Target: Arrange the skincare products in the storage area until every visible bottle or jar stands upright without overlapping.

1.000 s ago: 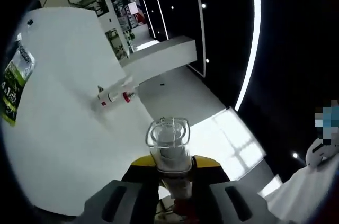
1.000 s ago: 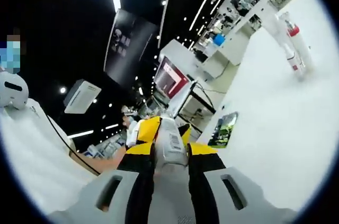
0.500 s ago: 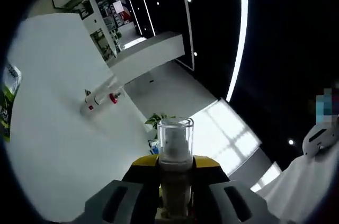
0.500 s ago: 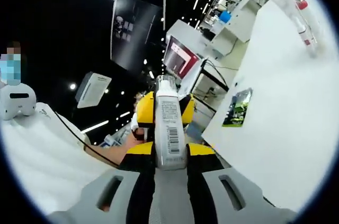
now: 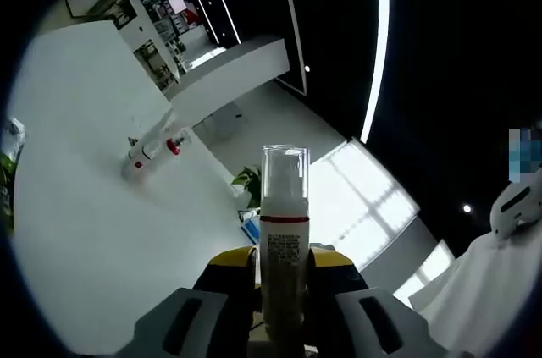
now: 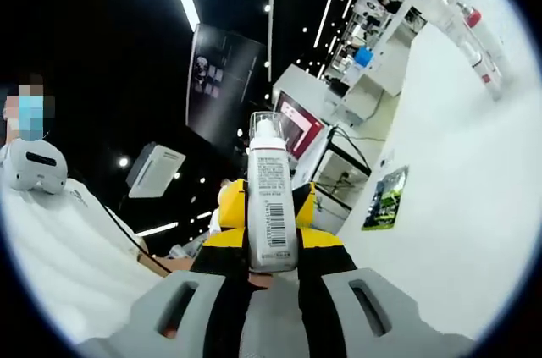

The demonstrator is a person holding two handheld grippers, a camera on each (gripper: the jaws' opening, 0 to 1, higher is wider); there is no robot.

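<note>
The left gripper (image 5: 284, 290) is closed on a pump bottle (image 5: 284, 244) with a clear cap and a red band, pinched low on its body so the cap points away along the jaws; the grip looks meant to leave the base free for setting down, though the base itself is cut off below the jaws. The right gripper (image 6: 271, 261) is likewise clamped on a white bottle (image 6: 271, 197) with its barcode label facing the camera, held by the lower end, its bottom hidden between the yellow pads. Both bottles are lifted clear of the white table (image 5: 76, 231), probably being carried toward a spot where they can stand upright. Farther off on the table, a flat green sachet (image 6: 385, 199) lies alone, well apart from the rest. Farthest, a pair of slim white bottles with red caps (image 5: 151, 148) lie on their sides close together near the table's far edge; whether they touch or overlap is too small to tell. They likely still need righting. Beyond them, shop shelving and ceiling lights blur out.
</note>
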